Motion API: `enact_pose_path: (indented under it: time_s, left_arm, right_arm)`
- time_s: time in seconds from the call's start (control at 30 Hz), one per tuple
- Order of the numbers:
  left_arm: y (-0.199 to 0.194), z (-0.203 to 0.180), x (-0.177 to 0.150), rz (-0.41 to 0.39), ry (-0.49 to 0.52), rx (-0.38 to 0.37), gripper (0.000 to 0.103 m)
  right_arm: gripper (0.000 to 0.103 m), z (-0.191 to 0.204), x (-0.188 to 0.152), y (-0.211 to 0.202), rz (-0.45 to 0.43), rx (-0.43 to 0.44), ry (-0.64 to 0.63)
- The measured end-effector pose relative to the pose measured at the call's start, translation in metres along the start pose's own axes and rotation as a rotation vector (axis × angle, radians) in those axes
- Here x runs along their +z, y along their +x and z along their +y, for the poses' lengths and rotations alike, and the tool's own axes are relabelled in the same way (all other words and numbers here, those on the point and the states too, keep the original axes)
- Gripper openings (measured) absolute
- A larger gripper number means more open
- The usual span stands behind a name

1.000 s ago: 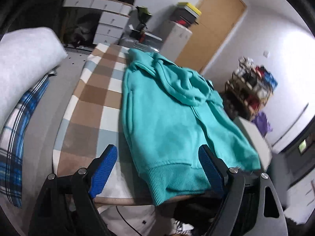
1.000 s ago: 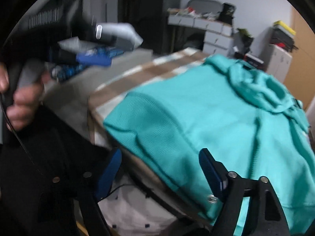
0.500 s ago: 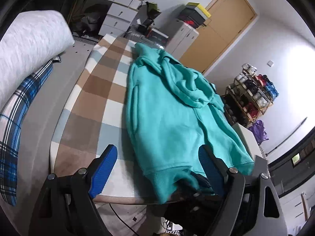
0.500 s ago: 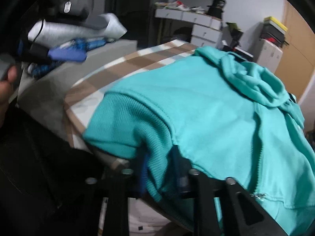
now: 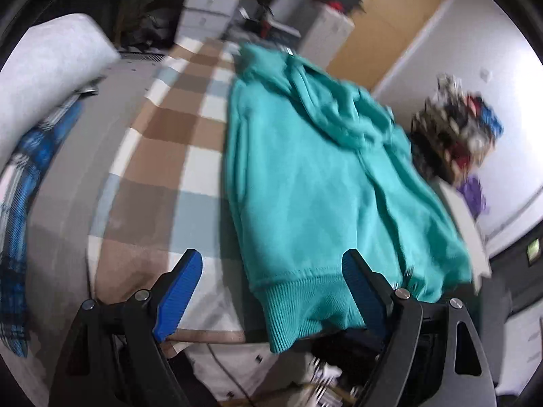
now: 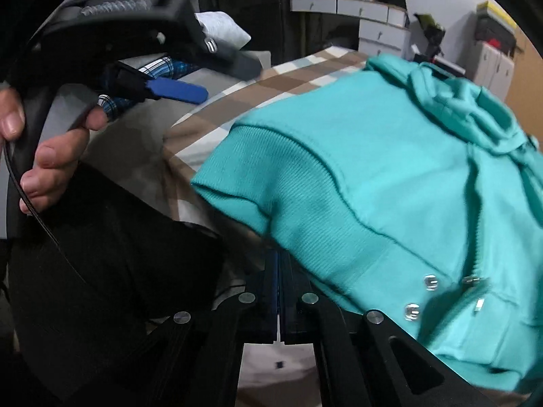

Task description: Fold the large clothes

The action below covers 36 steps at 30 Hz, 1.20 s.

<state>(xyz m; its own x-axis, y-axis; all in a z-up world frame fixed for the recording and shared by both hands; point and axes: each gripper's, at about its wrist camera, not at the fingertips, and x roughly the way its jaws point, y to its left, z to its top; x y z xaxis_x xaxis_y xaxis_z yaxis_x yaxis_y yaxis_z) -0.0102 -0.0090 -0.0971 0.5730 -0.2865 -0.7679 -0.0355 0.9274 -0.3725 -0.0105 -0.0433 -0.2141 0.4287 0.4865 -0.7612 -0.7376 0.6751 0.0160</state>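
Across the middle of the left wrist view, a teal zip-up hooded sweatshirt (image 5: 305, 186) is spread flat on a surface covered with a brown, white and pale-blue checked cloth (image 5: 163, 156). Its hood is turned toward the top of the frame and its ribbed hem toward the bottom, where one corner of the hem is draped over the near edge of the surface. The left claw (image 5: 271, 254) is held wide open at the bottom of the frame with nothing gripped: its left blue pad is seen over bare checked cloth and its right pad over the sweatshirt's hem.

At the bottom centre of the right wrist view, the right claw (image 6: 278, 264) is seen with its jaws just closed, the two blue pads pressed together. The ribbed hem of the sweatshirt (image 6: 390, 169) is puckered down into the tips, which are hidden by the fabric, and the hem corner is raised off the checked cloth (image 6: 298, 74). At the upper left of this view the left claw (image 6: 176, 90) is gripped by the person's hand (image 6: 47, 162).

A white pillow (image 5: 44, 78) and blue plaid fabric (image 5: 27, 156) are seen at the left edge of the left wrist view. A wooden door (image 5: 390, 23) is seen at the upper right.
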Motion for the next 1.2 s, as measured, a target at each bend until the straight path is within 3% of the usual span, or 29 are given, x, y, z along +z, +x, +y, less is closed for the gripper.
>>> enact_pose_path:
  time_s: [0.1,0.2,0.23,0.27,0.33,0.47,0.6,0.67,0.77,0.83,0.93,1.0,1.07,1.17,1.2]
  left_arm:
    - [0.008,-0.02,0.007,0.041,0.088,0.02,0.081]
    - [0.027,-0.044,0.017,0.085,0.183,0.073,0.082]
    - [0.041,-0.049,0.02,0.124,0.208,0.137,0.082]
    - [0.057,-0.05,0.019,0.165,0.226,0.242,0.082]
    - [0.079,-0.047,0.011,0.224,0.261,0.422,0.082]
    - [0.07,-0.042,-0.006,0.166,0.263,0.455,0.085]
    - [0.052,-0.032,-0.009,0.2,0.226,0.436,0.084]
    - [0.037,-0.021,-0.011,0.207,0.147,0.386,0.084]
    - [0.03,0.001,-0.022,0.292,0.053,0.312,0.083]
    - [0.027,0.006,-0.029,0.303,0.067,0.295,0.083]
    - [0.021,0.004,-0.036,0.31,0.104,0.271,0.083]
    - [0.017,0.001,-0.04,0.298,0.128,0.236,0.083]
    - [0.014,-0.002,-0.045,0.29,0.161,0.247,0.083]
    - [0.011,-0.004,-0.048,0.294,0.173,0.196,0.082]
    - [0.015,-0.005,-0.043,0.295,0.173,0.186,0.082]
  right_arm:
    - [0.004,-0.02,-0.003,-0.035,-0.107,0.079,0.125]
    - [0.035,-0.053,-0.016,-0.084,-0.29,0.118,0.274]
    - [0.053,-0.062,-0.023,-0.097,-0.343,0.092,0.312]
    - [0.061,-0.073,-0.029,-0.11,-0.396,0.058,0.358]
    - [0.061,-0.099,-0.04,-0.129,-0.476,0.02,0.47]
    - [0.061,-0.129,-0.052,-0.132,-0.51,0.062,0.659]
    - [0.061,-0.136,-0.051,-0.146,-0.544,0.026,0.671]
    - [0.078,-0.141,-0.047,-0.159,-0.535,-0.023,0.612]
    - [0.086,-0.156,-0.05,-0.181,-0.524,-0.167,0.544]
    - [0.095,-0.176,-0.052,-0.185,-0.437,-0.276,0.533]
    - [0.095,-0.21,-0.061,-0.172,-0.281,-0.333,0.571]
    - [0.093,-0.236,-0.072,-0.154,-0.174,-0.305,0.634]
    - [0.083,-0.261,-0.088,-0.14,-0.101,-0.248,0.75]
    - [0.074,-0.28,-0.107,-0.122,-0.057,-0.067,0.897]
    - [0.07,-0.279,-0.108,-0.12,-0.048,-0.043,0.903]
